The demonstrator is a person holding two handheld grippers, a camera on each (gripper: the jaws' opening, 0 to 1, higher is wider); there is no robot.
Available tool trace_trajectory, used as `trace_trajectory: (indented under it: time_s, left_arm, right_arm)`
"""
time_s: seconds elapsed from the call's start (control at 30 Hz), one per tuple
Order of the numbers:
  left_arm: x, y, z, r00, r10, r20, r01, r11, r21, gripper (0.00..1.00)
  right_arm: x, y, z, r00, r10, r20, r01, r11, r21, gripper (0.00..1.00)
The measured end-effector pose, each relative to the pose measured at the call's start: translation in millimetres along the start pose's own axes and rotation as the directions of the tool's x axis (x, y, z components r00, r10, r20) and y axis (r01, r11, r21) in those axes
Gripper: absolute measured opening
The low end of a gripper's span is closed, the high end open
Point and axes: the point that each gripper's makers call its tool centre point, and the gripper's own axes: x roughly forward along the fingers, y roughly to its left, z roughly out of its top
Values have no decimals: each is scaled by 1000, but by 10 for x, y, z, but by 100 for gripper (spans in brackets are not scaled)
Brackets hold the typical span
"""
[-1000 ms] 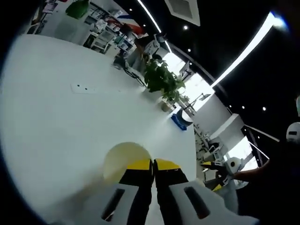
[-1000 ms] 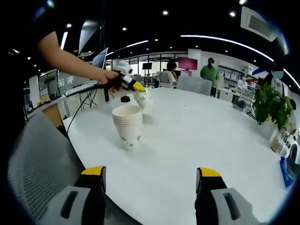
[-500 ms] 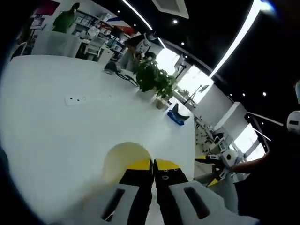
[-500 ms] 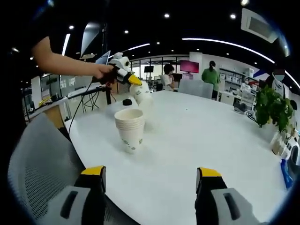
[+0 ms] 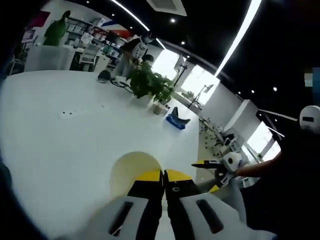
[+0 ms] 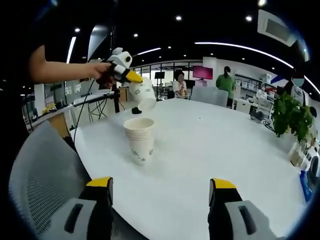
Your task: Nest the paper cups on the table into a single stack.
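Paper cups — one stack (image 6: 140, 140) tabled, one cup (image 6: 142, 95) pinched by left gripper (image 6: 134, 77).

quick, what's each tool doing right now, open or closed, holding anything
Left tool: closed on a paper cup, lifted above the cup stack.
Right tool: open, holding nothing.

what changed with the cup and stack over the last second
The left gripper has lifted its paper cup off the table to hang above and just behind the stack. Its jaws stayed shut on the cup. The stack has not moved, and the right gripper stays open.
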Motion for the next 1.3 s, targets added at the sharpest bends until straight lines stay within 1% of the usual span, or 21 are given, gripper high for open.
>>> trace_trajectory:
  time_s: [0.27, 0.4, 0.57, 0.8, 0.93, 0.97, 1.1, 1.3]
  left_arm:
    - [74, -253, -92, 999, -36, -41, 38, 998, 53, 0]
    - [118, -325, -141, 997, -48, -64, 53, 996, 74, 0]
    - [168, -398, -239, 993, -56, -107, 67, 992, 109, 0]
    - [224, -383, -303, 990, -37, -138, 57, 988, 145, 0]
    - [264, -355, -389, 983, -28, -182, 61, 982, 180, 0]
    - [290, -348, -424, 980, -19, -197, 58, 979, 196, 0]
    - [365, -321, -506, 973, 2, -232, 52, 973, 225, 0]
    - [461, -307, -567, 966, 23, -256, 47, 963, 265, 0]
  right_arm:
    - [0, -11, -2, 1000, -2, 3, 2, 1000, -2, 79]
    - [3, -13, -7, 1000, -3, 1, 3, 1000, -1, 79]
    - [3, -9, -2, 1000, -4, 1, 4, 1000, 1, 78]
    - [7, 0, -11, 1000, 1, -3, -1, 1000, -1, 78]
    - [8, 2, -14, 1000, 2, -4, -2, 1000, -1, 77]
    - [8, 3, -16, 1000, 2, -5, -2, 1000, -2, 77]
    - [6, 13, -10, 1000, 3, -7, -3, 1000, -2, 77]
    - [5, 23, 0, 1000, 3, -7, -3, 1000, 0, 76]
